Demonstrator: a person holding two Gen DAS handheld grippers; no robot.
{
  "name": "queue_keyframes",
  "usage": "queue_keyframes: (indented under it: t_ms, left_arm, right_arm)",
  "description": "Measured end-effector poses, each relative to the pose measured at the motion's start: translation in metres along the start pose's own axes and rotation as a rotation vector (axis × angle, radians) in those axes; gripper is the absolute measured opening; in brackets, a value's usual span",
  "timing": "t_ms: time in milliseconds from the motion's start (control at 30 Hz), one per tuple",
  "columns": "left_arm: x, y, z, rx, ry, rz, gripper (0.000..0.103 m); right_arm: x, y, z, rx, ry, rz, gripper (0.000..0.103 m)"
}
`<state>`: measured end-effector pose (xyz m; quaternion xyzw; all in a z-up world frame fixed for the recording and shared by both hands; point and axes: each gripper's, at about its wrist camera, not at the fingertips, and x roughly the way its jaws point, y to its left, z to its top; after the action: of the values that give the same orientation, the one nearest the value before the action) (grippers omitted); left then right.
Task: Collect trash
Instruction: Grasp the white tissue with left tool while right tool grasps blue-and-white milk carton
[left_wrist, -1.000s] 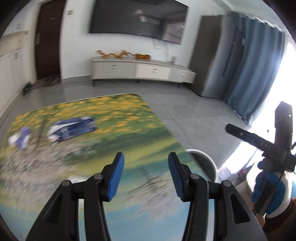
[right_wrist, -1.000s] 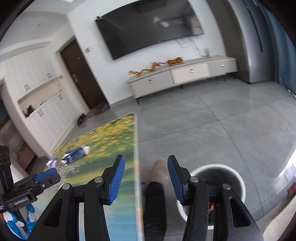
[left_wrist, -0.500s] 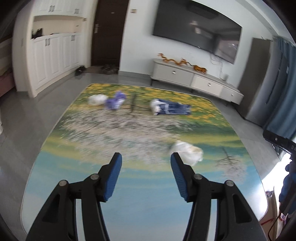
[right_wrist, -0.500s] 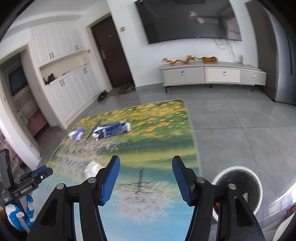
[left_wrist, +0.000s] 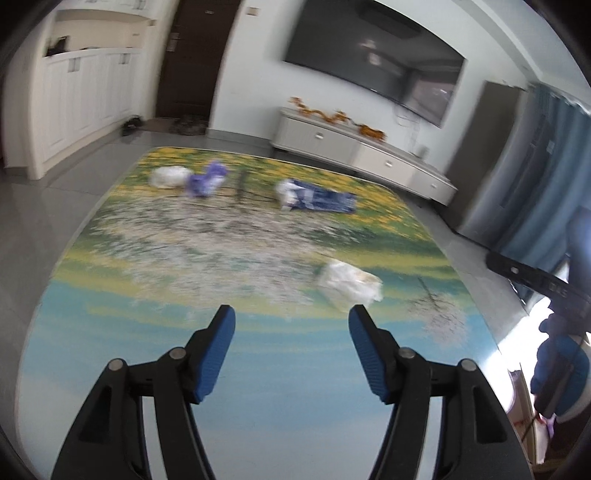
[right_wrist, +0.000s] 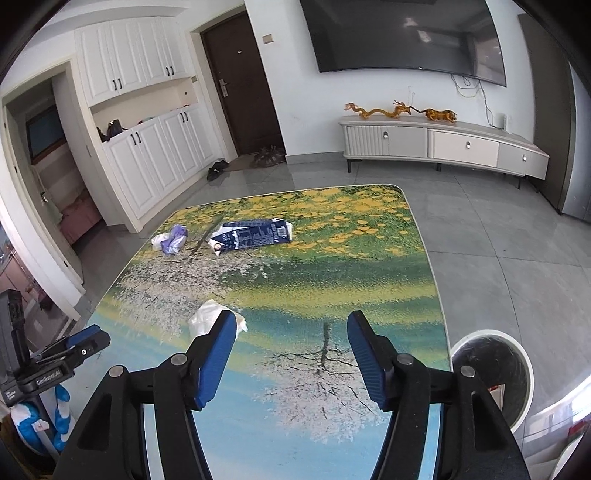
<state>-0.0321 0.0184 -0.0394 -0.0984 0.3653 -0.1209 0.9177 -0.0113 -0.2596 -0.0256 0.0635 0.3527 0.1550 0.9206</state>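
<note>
While the left gripper (left_wrist: 291, 321) hangs over the near end of the printed table (left_wrist: 258, 387), its jaws stand apart and are opening, nothing between them. Left wrist view, blurred: a crumpled white wad (left_wrist: 349, 282) lies toward the table's right edge, just beyond the right finger. Near the far edge sit a white lump (left_wrist: 168, 176), a purple scrap (left_wrist: 207, 181) touching it, and a flattened blue carton (left_wrist: 319, 197) further right. Right wrist view, sharp: the right gripper (right_wrist: 291, 321) also has its jaws apart and opening, empty. The white wad (right_wrist: 207, 317) lies near the left edge, partly behind the left finger. The carton (right_wrist: 253, 238) and purple scrap (right_wrist: 173, 240) lie toward the far left corner. A white-rimmed bin (right_wrist: 493, 373) stands on the floor beside the table's near right corner.
</note>
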Motion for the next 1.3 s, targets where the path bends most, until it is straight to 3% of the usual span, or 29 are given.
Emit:
queue_keyframes:
  t_ms: [367,667,1000,1067,1300]
  left_arm:
    - [0.059,-0.041,0.013,0.119,0.107,-0.025,0.062]
    - [0.097,-0.057,0.022,0.187,0.163,-0.027,0.062]
    - [0.127,-0.059,0.027,0.245,0.195,0.026,0.061]
    - [0.129,-0.057,0.029,0.242,0.192,0.029,0.058]
    - [0.125,-0.036,0.033,0.154,0.156,0.005,0.021]
  right_arm:
    - [0.013,-0.023,0.001,0.009,0.011,0.0,0.065]
    - [0.053,-0.03,0.023,-0.055,0.042,0.036,0.066]
    - [0.113,-0.034,0.052,-0.098,0.064,0.112,0.071]
    - [0.126,-0.034,0.057,-0.102,0.071,0.126,0.071]
    - [0.169,-0.013,0.079,-0.231,0.088,0.192,0.079]
